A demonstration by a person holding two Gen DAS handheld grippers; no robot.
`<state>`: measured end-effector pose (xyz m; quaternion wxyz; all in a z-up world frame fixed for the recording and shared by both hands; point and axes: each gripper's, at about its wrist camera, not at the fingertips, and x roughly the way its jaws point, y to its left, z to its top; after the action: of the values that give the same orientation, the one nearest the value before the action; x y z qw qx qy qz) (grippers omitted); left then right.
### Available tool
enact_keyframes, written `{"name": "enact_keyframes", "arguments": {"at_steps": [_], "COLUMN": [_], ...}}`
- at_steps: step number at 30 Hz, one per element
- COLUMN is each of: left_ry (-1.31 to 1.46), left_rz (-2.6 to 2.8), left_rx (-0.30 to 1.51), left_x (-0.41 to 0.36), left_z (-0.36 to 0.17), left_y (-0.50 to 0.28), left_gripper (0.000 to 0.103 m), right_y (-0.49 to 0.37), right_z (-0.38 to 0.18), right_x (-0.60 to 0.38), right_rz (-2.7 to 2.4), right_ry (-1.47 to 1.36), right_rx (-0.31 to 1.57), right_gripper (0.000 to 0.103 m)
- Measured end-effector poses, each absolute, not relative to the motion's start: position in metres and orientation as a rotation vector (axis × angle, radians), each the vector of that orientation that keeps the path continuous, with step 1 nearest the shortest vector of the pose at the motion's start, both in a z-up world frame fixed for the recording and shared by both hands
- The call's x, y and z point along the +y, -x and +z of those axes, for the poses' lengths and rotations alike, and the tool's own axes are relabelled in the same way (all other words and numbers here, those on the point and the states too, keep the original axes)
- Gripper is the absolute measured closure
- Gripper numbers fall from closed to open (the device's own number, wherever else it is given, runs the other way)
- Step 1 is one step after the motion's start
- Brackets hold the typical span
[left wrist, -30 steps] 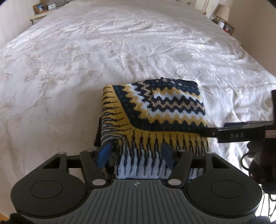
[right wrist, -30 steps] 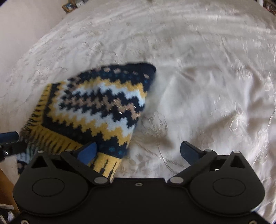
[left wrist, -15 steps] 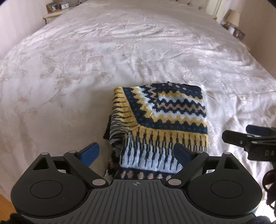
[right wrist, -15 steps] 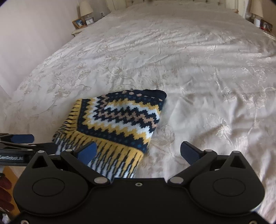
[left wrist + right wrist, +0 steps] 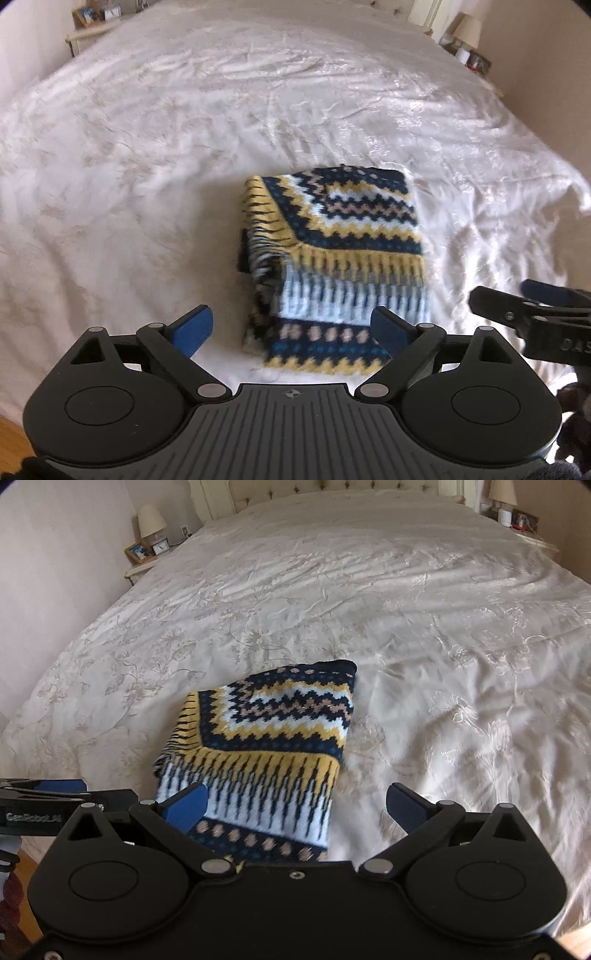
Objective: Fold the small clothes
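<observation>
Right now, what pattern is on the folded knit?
Folded knit: navy, yellow, white and tan zigzag bands, with dotted rows. Clearest in the right wrist view.

Home bedroom. Large bed (image 5: pixel 369 609) with cream floral-embroidered cover fills frame. Tufted headboard (image 5: pixel 332 487) at top centre. Nightstand (image 5: pixel 142 568) at upper left with lamp (image 5: pixel 150 518), photo frame (image 5: pixel 138 552), small clock (image 5: pixel 160 546). Second lamp (image 5: pixel 502 491) upper right.

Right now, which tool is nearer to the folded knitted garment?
Left, narrowly. The left tool hangs open over the folded knitted garment's near edge; the right tool, also open, sits off its right side, only one finger above it.
</observation>
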<state>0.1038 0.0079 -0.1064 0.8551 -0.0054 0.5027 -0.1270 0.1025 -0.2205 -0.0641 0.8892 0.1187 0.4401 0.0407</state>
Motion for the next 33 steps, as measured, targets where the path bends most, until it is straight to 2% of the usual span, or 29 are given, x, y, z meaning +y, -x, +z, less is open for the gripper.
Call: {"name": "enact_keyframes", "arguments": {"at_steps": [5,18,21,33], "left_ry": [-0.087,-0.115,-0.137,-0.111], "left_rz": [-0.201,-0.145,-0.121,-0.137], "left_rx": [1.028,1.0,1.013,1.015], "left_x": [0.011,0.03,0.029,0.032], "left_z": [-0.092,-0.076,-0.076,-0.072], "left_y": [-0.093,-0.076,-0.073,-0.065], "left_gripper": [0.011,0.012,0.018,0.019], "right_y": [-0.082,-0.047,-0.041,-0.032], "right_z": [-0.05,-0.027,-0.024,-0.017], "right_x": [-0.203,-0.182,-0.18,-0.178], "right_rz": [0.06,-0.002,-0.01,-0.035], "right_ry": [-0.26,-0.279,-0.278,-0.271], "right_rx": [0.881,0.817,0.811,0.801], "right_gripper": [0.001,0.001,0.001,0.001]}}
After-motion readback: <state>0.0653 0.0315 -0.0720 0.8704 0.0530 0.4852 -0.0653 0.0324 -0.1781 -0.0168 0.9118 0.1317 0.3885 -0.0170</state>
